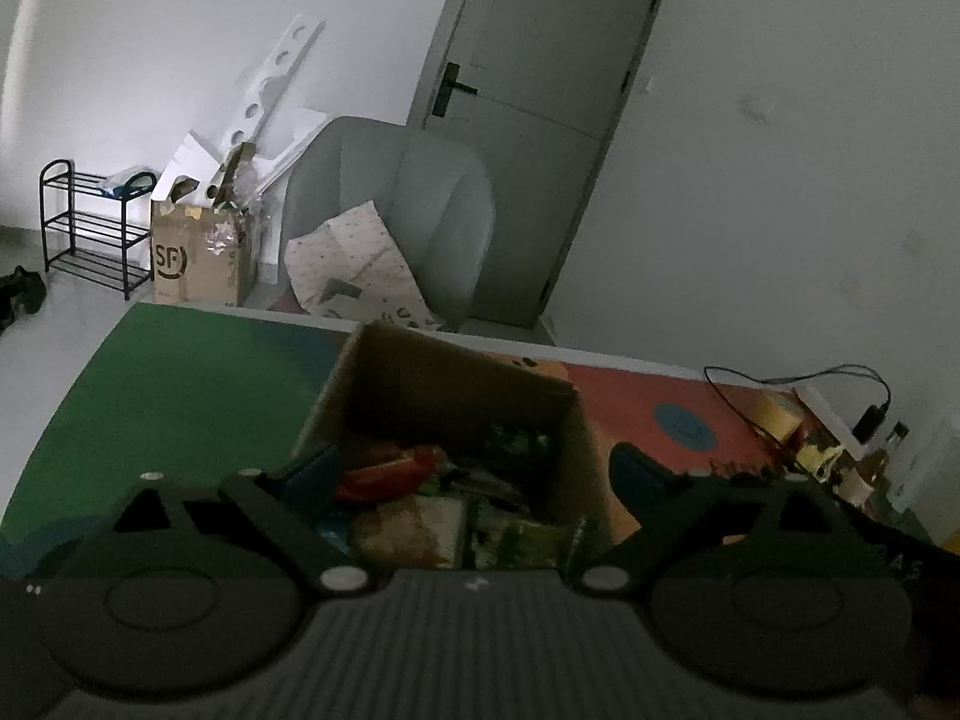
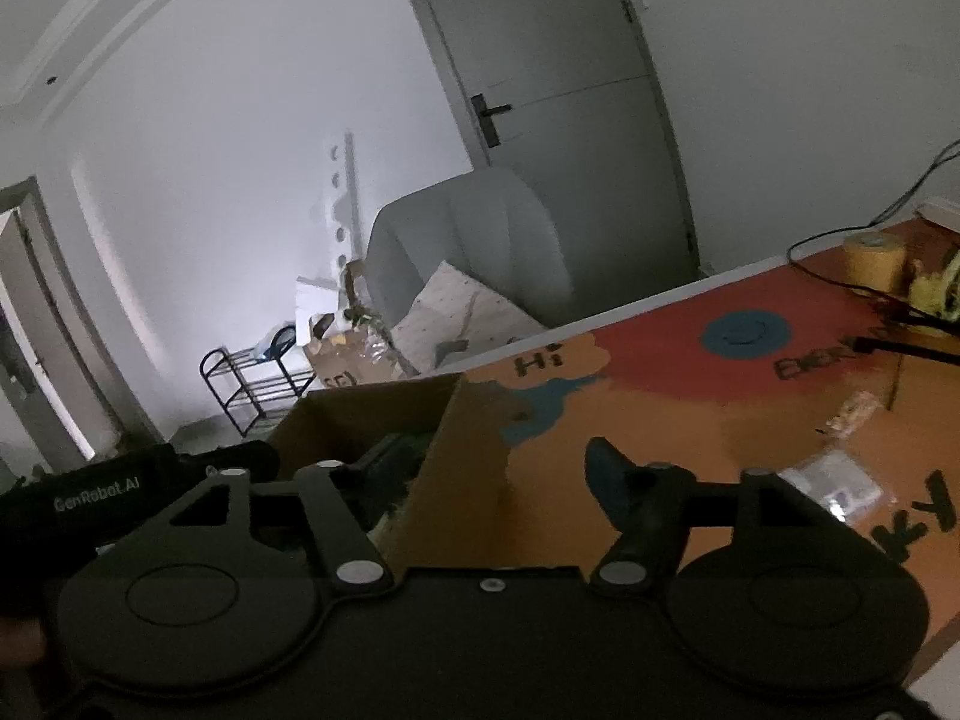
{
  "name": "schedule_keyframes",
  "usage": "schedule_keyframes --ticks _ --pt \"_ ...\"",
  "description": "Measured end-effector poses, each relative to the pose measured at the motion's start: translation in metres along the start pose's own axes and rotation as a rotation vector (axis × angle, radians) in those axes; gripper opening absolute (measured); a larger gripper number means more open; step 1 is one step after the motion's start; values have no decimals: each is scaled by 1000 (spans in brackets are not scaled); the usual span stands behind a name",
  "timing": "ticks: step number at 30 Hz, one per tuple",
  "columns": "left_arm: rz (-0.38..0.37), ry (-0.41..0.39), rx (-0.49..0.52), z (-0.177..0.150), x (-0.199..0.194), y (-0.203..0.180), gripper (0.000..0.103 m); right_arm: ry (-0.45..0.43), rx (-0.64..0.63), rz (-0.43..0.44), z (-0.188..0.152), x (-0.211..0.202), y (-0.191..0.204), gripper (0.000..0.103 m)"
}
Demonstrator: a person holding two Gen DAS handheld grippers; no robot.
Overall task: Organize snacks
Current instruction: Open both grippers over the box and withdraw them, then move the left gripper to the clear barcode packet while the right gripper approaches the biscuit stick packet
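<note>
An open cardboard box (image 1: 456,384) stands on the colourful table mat, holding several snack packets, among them a red one (image 1: 384,471) and a green one (image 1: 516,534). My left gripper (image 1: 471,474) hovers open at the box's near side, its left finger just inside the left wall and its right finger outside the right wall. In the right wrist view, the right gripper (image 2: 495,468) is open astride the box's right wall (image 2: 462,480), one finger inside and one over the mat; neither pad presses on it. The left gripper's body (image 2: 150,480) shows at the left.
A yellow tape roll (image 2: 873,261), a black cable (image 2: 840,234) and a clear packet (image 2: 834,480) lie on the mat (image 2: 690,420) to the right. Beyond the table are a grey armchair (image 1: 390,222), a door, a shoe rack (image 1: 90,228) and a brown carton (image 1: 198,258).
</note>
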State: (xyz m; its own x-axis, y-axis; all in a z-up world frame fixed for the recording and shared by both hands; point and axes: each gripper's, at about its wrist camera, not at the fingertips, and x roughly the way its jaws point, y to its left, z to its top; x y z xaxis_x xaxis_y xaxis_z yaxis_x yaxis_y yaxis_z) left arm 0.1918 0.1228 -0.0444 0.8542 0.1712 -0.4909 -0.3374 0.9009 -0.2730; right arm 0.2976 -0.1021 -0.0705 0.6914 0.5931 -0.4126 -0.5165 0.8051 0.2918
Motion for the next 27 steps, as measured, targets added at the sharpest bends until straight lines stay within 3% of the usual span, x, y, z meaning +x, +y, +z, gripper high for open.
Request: schedule_keyframes --ticks 8,27 --pt "-7 23 52 -9 1 -31 98 -15 5 -27 -4 -21 -32 82" --pt "-110 68 143 -36 21 -108 98 -12 107 -174 -22 -59 -128 83"
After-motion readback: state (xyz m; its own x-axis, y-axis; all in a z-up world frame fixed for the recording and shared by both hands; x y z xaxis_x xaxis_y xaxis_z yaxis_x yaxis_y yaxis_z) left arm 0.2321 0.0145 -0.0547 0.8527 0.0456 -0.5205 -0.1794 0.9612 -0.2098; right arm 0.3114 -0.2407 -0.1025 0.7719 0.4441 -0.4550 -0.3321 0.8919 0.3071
